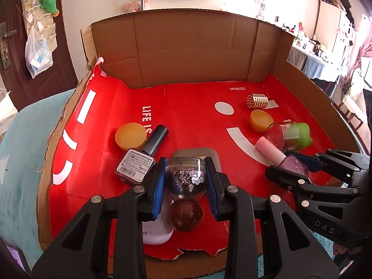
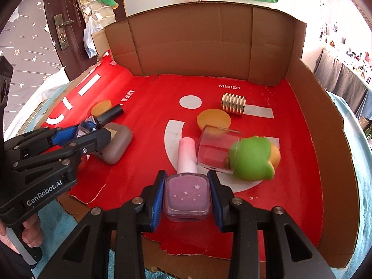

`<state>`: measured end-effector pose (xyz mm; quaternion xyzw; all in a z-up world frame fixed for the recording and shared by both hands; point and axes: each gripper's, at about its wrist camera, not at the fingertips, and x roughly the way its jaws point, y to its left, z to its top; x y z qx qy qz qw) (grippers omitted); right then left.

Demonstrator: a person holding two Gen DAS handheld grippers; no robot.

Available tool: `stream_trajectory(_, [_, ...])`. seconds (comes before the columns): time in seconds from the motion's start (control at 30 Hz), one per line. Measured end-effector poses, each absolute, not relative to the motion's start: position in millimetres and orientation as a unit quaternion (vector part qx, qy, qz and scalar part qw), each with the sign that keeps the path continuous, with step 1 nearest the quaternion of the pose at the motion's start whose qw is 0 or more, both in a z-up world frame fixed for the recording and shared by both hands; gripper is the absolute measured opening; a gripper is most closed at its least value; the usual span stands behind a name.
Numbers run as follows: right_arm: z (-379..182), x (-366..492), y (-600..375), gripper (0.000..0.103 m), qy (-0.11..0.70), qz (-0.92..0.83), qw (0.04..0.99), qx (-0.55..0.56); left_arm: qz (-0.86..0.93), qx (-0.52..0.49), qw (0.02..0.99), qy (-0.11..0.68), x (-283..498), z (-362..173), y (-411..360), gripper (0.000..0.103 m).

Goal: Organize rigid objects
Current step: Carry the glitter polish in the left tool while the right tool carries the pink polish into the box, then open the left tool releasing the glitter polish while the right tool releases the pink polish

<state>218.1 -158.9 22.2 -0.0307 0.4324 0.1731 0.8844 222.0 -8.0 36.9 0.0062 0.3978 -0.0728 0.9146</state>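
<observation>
My left gripper (image 1: pixel 186 169) is shut on a clear glitter bottle (image 1: pixel 185 178) with a dark round cap, held above a grey-white case (image 1: pixel 210 155) on the red box floor. It also shows in the right wrist view (image 2: pixel 93 130). My right gripper (image 2: pixel 187 181) is shut on a pink nail polish bottle (image 2: pixel 187 194) with a pale pink cap; it also shows in the left wrist view (image 1: pixel 294 165). A dark nail polish bottle (image 1: pixel 139 160) with a black cap lies left of my left gripper.
Two orange discs (image 1: pixel 131 135) (image 2: pixel 214 119), a gold ridged roller (image 2: pixel 233 105), and a clear cup with a green toy (image 2: pixel 252 158) lie on the red liner (image 2: pixel 151 97). Cardboard walls (image 2: pixel 197 41) stand at the back and right.
</observation>
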Motion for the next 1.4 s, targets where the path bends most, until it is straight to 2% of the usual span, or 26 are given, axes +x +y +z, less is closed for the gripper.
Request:
stream_trajectory(1.0, [22.6,219.9,-159.9,0.038,0.439,0.163,0.884,-0.014,-0.059,0.014,0.916,0.396,221.2,37.0,-8.9,0.029])
stream_trajectory(1.4, [28.6,212.0,-166.3,0.044,0.431,0.164,0.888,-0.001,-0.045,0.018,0.918,0.395,215.1,43.4,-7.1,0.03])
